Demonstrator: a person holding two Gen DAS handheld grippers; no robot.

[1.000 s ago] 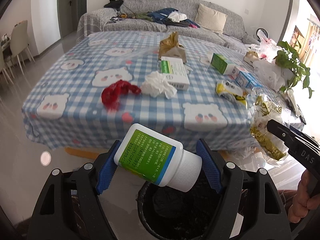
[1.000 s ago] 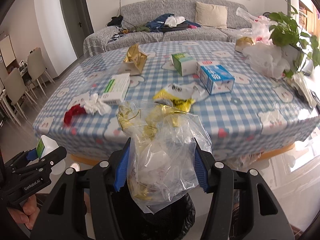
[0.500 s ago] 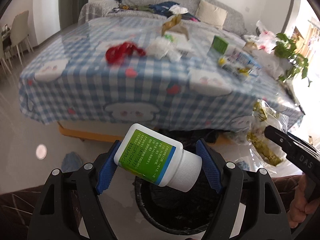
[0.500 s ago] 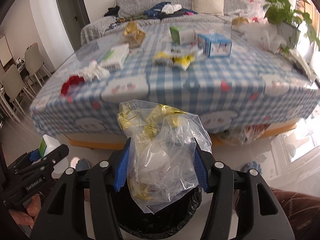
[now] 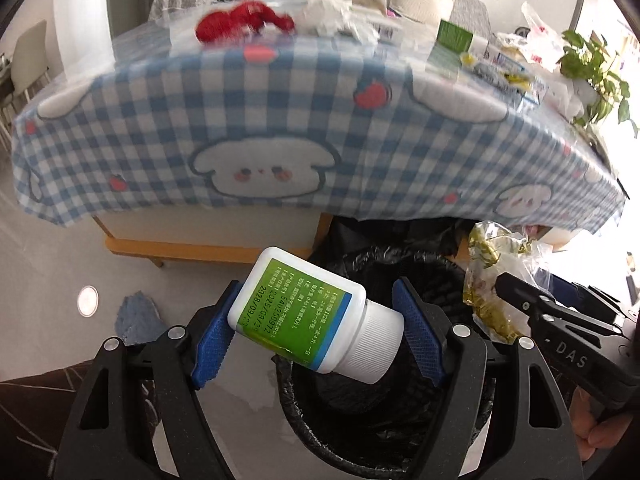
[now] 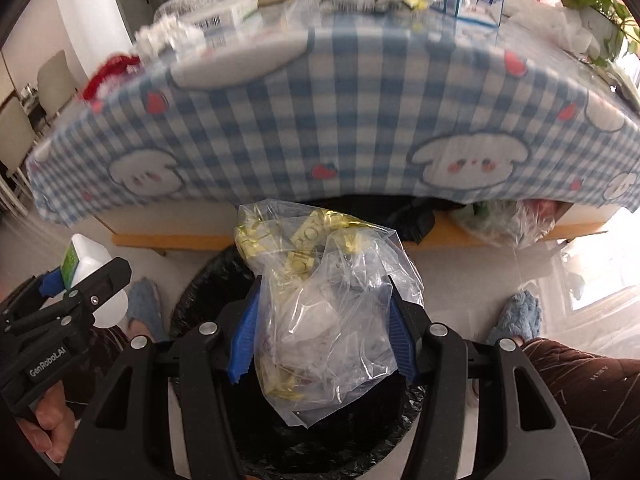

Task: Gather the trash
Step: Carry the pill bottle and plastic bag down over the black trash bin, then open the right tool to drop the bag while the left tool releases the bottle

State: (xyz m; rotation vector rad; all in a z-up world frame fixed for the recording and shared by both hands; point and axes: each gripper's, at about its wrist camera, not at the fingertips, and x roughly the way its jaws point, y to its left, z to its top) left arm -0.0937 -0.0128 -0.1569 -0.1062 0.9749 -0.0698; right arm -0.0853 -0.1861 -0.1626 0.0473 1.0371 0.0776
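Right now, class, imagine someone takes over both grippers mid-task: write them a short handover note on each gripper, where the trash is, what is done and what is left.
Left gripper: shut on the white pill bottle, held tilted over the bin.
Right gripper: shut on the clear plastic bag with gold wrappers inside, also over the bin.
Bin: black-lined, on the floor at the table's near edge.
Done: both items carried to the bin; neither dropped yet.
Left: release both, then fetch what remains on the table: the red scrap, white tissue, boxes and wrappers further back.
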